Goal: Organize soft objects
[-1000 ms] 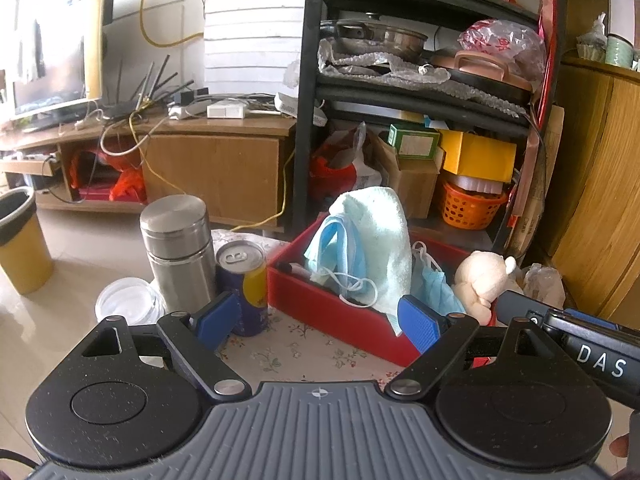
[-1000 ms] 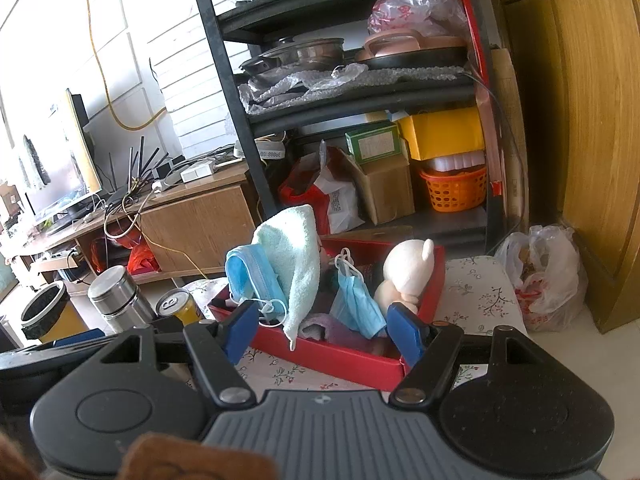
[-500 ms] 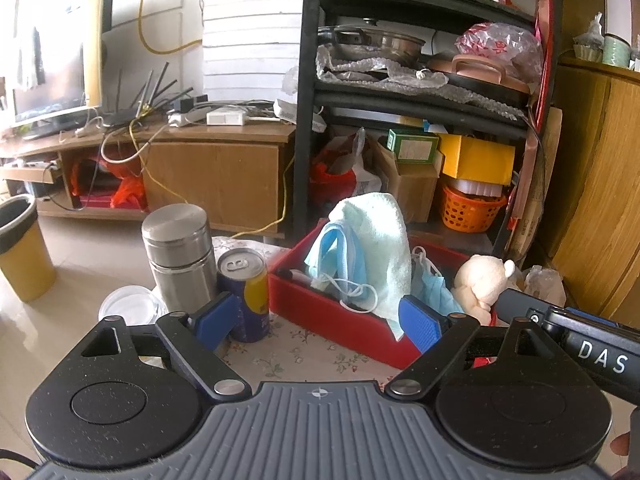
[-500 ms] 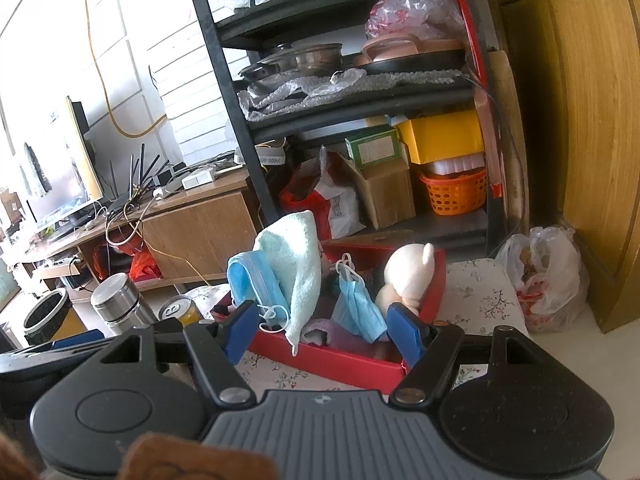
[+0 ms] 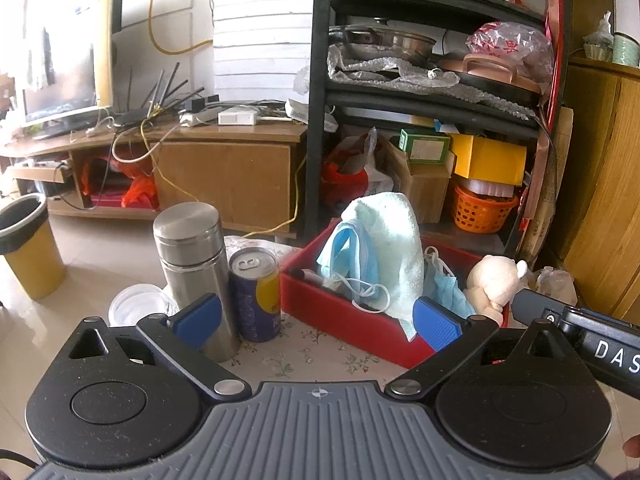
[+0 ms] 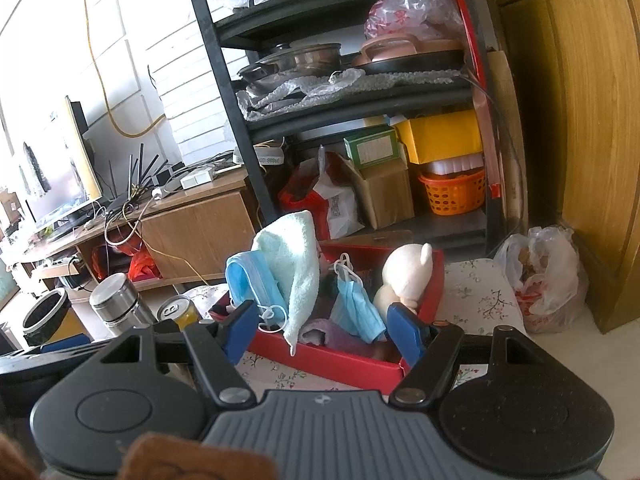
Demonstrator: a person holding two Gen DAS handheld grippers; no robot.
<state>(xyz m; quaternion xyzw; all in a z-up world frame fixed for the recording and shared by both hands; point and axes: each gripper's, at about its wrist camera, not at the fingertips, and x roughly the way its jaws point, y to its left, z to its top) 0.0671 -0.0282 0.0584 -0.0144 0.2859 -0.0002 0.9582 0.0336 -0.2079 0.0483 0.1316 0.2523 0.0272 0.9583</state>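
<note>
Up front, left wrist view: left gripper [image 5: 318, 318] with ribbed blue fingers [image 5: 198, 317] spreading wider, nothing between them. Beyond, on floral-cloth desk [image 5: 304, 354]: brushed-steel cylindrical flask [image 5: 192, 268], glossy blue-yellow can [image 5: 256, 294], rigid red box [image 5: 344, 324]. Inside box: fluffy pale-blue towel [image 5: 394, 248] standing tall, pleated blue mask [image 5: 350, 256] draped against it, cream plush bear [image 5: 494, 284] at right end.

Next, right wrist view: right gripper [image 6: 326, 330] with fingers apart, gripping nothing. Same red box [image 6: 340, 364] just ahead, holding towel [image 6: 294, 264], second crumpled mask [image 6: 356, 308], rounded plush bear [image 6: 406, 278], purple knit cloth [image 6: 332, 336] at bottom.
</note>
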